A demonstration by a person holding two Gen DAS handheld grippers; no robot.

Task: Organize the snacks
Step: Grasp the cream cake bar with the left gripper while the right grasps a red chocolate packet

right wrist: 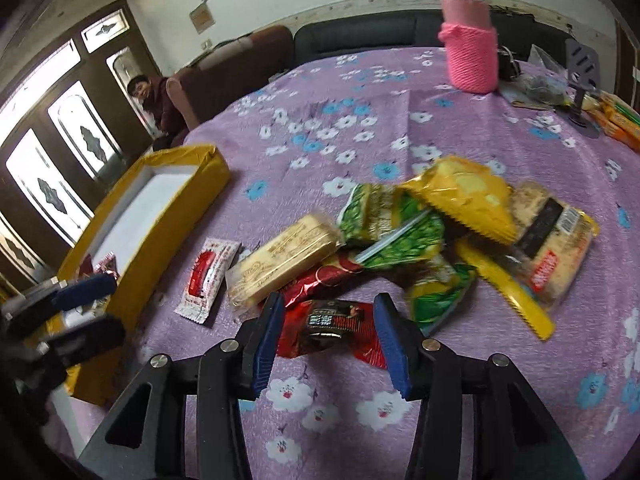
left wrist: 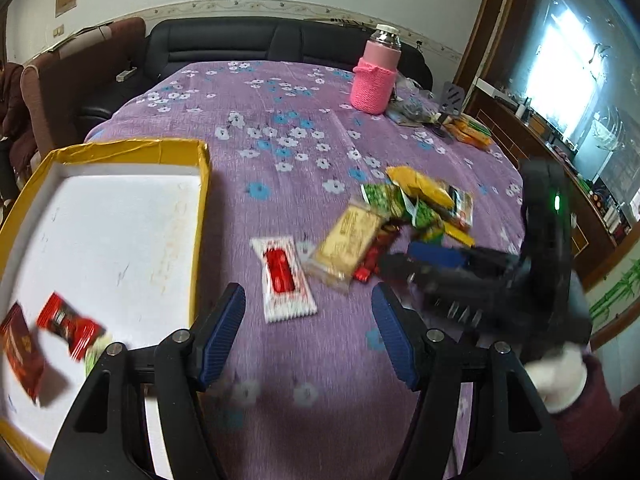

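Observation:
A yellow-rimmed box (left wrist: 202,184) with a white floor sits at the left and holds a red candy (left wrist: 68,324) and a dark red packet (left wrist: 20,348). My left gripper (left wrist: 308,320) hangs open over the purple cloth, holding nothing, with a white-and-red packet (left wrist: 284,280) just ahead of its fingertips. My right gripper (right wrist: 330,332) is open, and a red packet with a dark label (right wrist: 330,320) lies on the cloth between its blue pads. Beyond it lies a pile: a beige biscuit pack (right wrist: 284,256), green packs (right wrist: 400,232), a yellow bag (right wrist: 464,192) and a clear cracker pack (right wrist: 552,248).
A pink bottle in a knitted sleeve (left wrist: 376,76) stands at the far side of the table (left wrist: 280,92), with orange boxes (left wrist: 468,130) and a small black stand (right wrist: 582,80) to its right. A dark sofa (left wrist: 240,44) lies behind. A person (right wrist: 154,100) sits far left.

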